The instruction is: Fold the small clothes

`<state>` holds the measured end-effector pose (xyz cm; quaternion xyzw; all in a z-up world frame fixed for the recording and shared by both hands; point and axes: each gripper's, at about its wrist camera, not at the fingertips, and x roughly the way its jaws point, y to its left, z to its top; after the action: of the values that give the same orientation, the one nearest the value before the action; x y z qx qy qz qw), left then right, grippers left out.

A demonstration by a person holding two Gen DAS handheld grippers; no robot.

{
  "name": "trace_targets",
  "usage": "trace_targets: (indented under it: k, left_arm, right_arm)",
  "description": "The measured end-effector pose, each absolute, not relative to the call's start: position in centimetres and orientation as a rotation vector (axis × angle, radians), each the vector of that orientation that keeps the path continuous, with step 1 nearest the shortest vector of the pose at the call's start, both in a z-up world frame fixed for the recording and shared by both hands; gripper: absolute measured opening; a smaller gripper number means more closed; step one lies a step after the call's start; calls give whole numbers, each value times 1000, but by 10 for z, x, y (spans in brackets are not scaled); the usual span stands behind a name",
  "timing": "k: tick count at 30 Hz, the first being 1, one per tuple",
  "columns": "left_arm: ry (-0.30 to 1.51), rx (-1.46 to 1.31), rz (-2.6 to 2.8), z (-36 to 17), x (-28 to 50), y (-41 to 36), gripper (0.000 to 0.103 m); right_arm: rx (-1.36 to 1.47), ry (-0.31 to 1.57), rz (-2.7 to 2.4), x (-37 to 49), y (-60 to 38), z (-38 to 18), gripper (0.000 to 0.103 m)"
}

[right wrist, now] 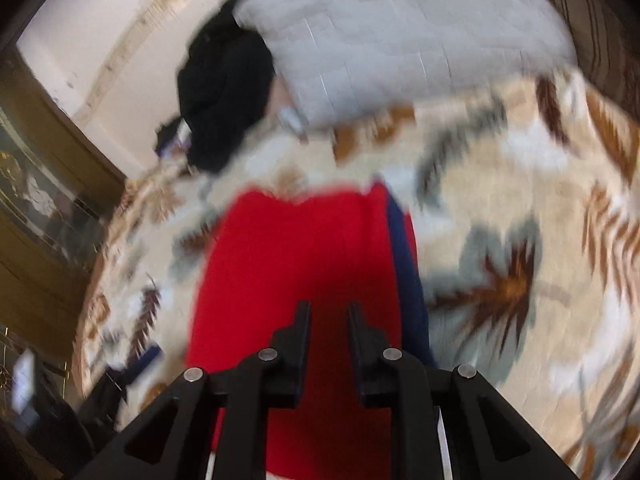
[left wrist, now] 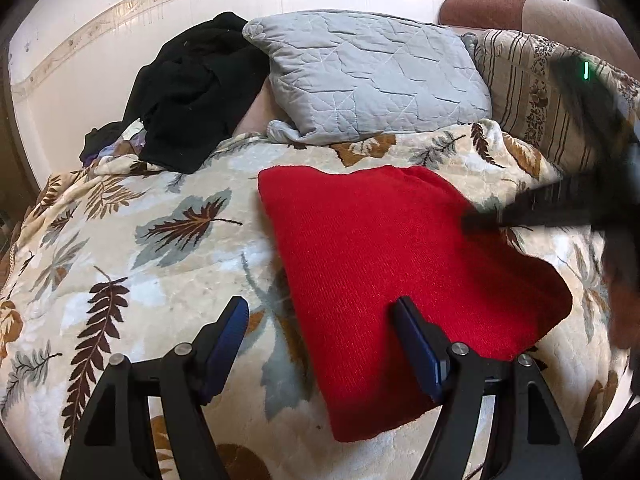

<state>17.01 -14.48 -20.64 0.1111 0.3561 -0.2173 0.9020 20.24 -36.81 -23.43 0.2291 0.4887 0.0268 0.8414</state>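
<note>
The left gripper (left wrist: 320, 334) sits right up against its camera, jaws spread wide with nothing between them. Its blue-padded right finger hangs over the near edge of the red knit garment (left wrist: 400, 280), its left finger over bare blanket; whether that right pad touches the cloth can't be told.

Going by size from there: the bed is covered by a big cream blanket with a leaf print (left wrist: 140, 260), brown and grey-blue leaves all over it. At the head of the bed leans a pale grey quilted pillow (left wrist: 368, 76), and beside it on the right a striped floral pillow (left wrist: 532, 96). Left of the grey pillow there's a heap of black clothing (left wrist: 192, 92), crumpled, touching the pillow's edge.

The red knit garment lies flat on the blanket in the middle of the bed, folded into a rough rectangle with a rounded corner toward the right. It's well apart from the black heap.

The right gripper (right wrist: 328, 312) hovers over the red garment, jaws pulled in to a narrow gap, and nothing shows between them. Its own view is badly motion-blurred, so whether a bit of cloth is pinched can't be told. A dark blue strip (right wrist: 404, 264) runs along the garment's right edge in that view; too smeared to say what it is. In the left wrist view the right gripper shows as a dark blur over the garment's right side.
</note>
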Motion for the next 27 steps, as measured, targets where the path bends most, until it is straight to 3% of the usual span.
trace_targets:
  k: [9, 19, 24, 27]
  left_arm:
    - [733, 231, -445, -205, 171, -145, 76]
    - [691, 151, -394, -179, 210, -133, 76]
    - [823, 194, -395, -216, 245, -141, 76]
    - [786, 240, -378, -220, 240, -148, 76]
  right_arm:
    - [521, 1005, 30, 183, -375, -231, 20]
    - [505, 951, 18, 236, -372, -207, 22]
    - [545, 974, -3, 265, -376, -227, 22]
    - [561, 1028, 2, 272, -377, -251, 23]
